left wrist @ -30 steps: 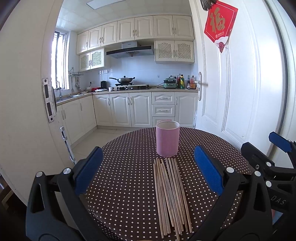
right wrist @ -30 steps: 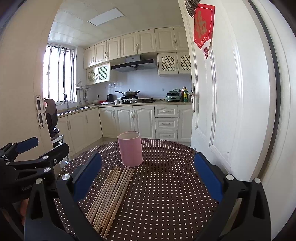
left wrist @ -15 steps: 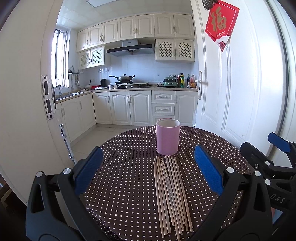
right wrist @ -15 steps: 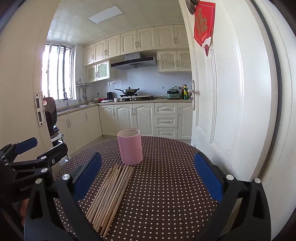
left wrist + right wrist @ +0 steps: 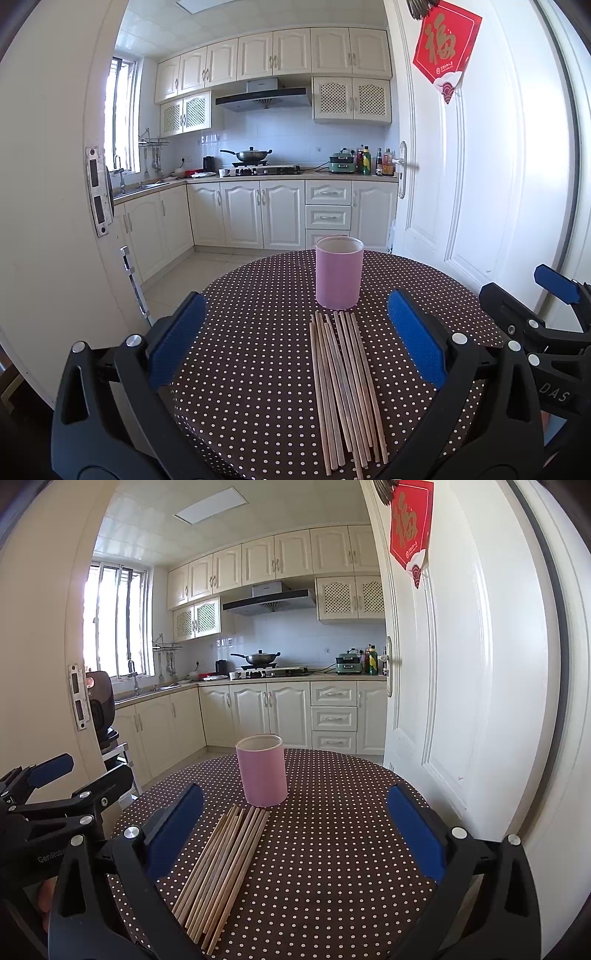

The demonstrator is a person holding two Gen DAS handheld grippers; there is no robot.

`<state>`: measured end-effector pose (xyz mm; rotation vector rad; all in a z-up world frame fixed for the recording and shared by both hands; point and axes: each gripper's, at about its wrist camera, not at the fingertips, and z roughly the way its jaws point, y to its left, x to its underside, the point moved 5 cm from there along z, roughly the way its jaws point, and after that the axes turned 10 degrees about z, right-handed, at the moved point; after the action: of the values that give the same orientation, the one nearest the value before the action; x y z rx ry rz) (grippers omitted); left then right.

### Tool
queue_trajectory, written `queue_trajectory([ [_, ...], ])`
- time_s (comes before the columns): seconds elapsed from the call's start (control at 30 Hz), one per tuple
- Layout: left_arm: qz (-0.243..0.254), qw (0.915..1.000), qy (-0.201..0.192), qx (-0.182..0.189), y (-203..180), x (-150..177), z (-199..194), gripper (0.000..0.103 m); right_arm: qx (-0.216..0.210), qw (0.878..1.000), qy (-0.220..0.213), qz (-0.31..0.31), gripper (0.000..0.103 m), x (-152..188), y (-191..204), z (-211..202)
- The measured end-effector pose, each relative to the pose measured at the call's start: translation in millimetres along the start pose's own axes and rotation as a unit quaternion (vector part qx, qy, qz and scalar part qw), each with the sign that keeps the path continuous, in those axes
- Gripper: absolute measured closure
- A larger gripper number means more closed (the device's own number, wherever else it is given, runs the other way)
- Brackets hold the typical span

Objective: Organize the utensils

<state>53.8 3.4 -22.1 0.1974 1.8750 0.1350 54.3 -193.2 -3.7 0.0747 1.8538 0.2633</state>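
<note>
Several wooden chopsticks (image 5: 345, 391) lie side by side on the round table with a brown polka-dot cloth (image 5: 258, 332). Just beyond their far tips stands an upright pink cylindrical holder (image 5: 339, 272), which looks empty. My left gripper (image 5: 295, 338) hovers open above the near ends of the chopsticks, holding nothing. In the right wrist view the chopsticks (image 5: 221, 871) lie left of centre and the holder (image 5: 262, 770) stands behind them. My right gripper (image 5: 291, 827) is open and empty over the cloth, to the right of the chopsticks.
A white door (image 5: 480, 166) stands open close to the table's right side, and a white door frame (image 5: 48, 221) rises on the left. The other gripper shows at the edge of each view. Kitchen cabinets (image 5: 273, 214) are far behind.
Both cameras have shifted slightly, so the holder and chopsticks sit a little higher in view. Both grippers stay open and nothing on the table has moved.
</note>
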Motion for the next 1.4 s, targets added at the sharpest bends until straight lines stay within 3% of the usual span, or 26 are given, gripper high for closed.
queue_trajectory([
  [0.3, -0.006, 0.9998, 0.020, 0.002, 3.3, 6.7, 12.8, 0.006, 0.001, 1.000, 0.024, 0.002, 0.007, 4.8, 1.1, 13.2],
  [0.8, -0.012, 0.9967, 0.080, 0.002, 8.5, 22.0, 55.0, 0.006, 0.026, 0.993, 0.109, 0.038, 0.007, 25.6, -14.1, 63.8],
  [1.4, -0.033, 0.9826, 0.183, 0.010, 20.0, 59.9, 127.4, 0.006, 0.038, 0.966, 0.241, 0.079, 0.007, 58.6, -33.9, 125.7],
])
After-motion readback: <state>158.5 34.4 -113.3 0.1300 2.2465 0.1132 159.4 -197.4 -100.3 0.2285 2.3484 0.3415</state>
